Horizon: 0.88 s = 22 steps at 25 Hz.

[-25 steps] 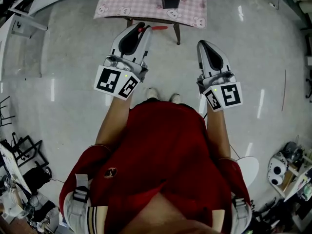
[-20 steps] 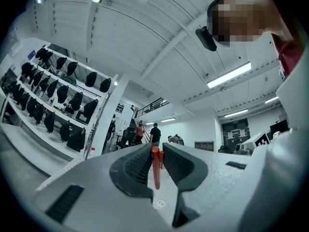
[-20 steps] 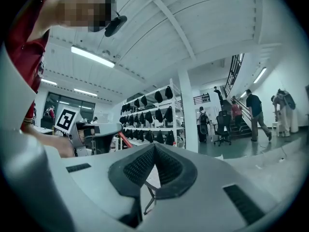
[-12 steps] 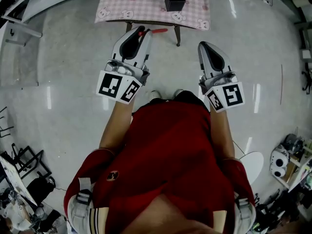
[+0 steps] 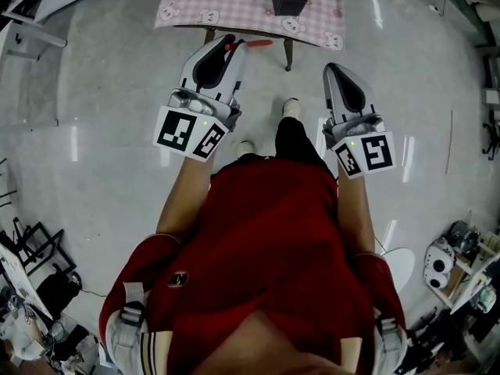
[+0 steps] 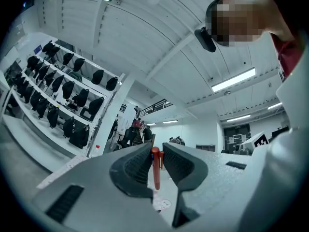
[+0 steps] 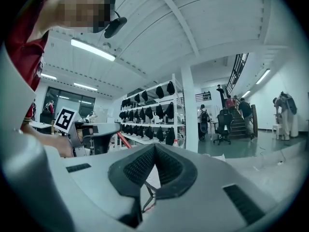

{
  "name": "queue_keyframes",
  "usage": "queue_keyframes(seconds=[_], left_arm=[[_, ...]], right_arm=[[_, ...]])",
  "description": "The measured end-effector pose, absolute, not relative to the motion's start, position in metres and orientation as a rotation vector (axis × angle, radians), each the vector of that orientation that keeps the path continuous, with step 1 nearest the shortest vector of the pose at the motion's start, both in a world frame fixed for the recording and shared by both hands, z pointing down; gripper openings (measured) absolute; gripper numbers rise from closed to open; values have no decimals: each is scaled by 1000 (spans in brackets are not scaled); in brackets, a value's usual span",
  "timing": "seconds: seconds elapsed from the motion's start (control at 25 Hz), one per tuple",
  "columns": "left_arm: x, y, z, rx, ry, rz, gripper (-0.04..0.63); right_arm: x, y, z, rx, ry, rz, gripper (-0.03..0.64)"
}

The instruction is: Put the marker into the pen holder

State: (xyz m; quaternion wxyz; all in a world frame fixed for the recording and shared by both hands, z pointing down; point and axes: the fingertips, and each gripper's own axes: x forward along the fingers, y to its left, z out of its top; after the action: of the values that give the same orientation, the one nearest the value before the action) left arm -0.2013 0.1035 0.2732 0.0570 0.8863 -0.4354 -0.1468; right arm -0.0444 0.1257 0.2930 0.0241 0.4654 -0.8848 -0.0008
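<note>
As a foot (image 5: 290,108) steps fwd since before, left gripper (image 5: 233,47) stays clamped on marker (image 5: 254,44); right gripper (image 5: 331,70) closed, empty

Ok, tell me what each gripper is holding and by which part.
The left gripper holds the red marker, its fingers pinching it near one end, the rest jutting sideways. The right gripper is shut on nothing.

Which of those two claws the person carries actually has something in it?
The left claw: a red marker is pinched between its jaws. The right claw is closed on nothing.
</note>
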Motion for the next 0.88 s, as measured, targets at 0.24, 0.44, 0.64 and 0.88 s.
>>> queue_keyframes(seconds=[0.24,0.44,0.64,0.88], left_arm=[[-187,72,270,2702,-1352,-392,77],[-166,32,271,2708,-1362,-344,77],[-139,-17,276,2690,-1383,-304,77],[-109,-69,288,2655,-1431,-247,77]], right_arm=[[-32,89,294,1435,-2776,-14,-2],[-13,45,297,1414,-2788,-30,-2],[16,-8,298,1401,-2801,-26,-2],[46,-62,306,1346,-2828,4,-2]])
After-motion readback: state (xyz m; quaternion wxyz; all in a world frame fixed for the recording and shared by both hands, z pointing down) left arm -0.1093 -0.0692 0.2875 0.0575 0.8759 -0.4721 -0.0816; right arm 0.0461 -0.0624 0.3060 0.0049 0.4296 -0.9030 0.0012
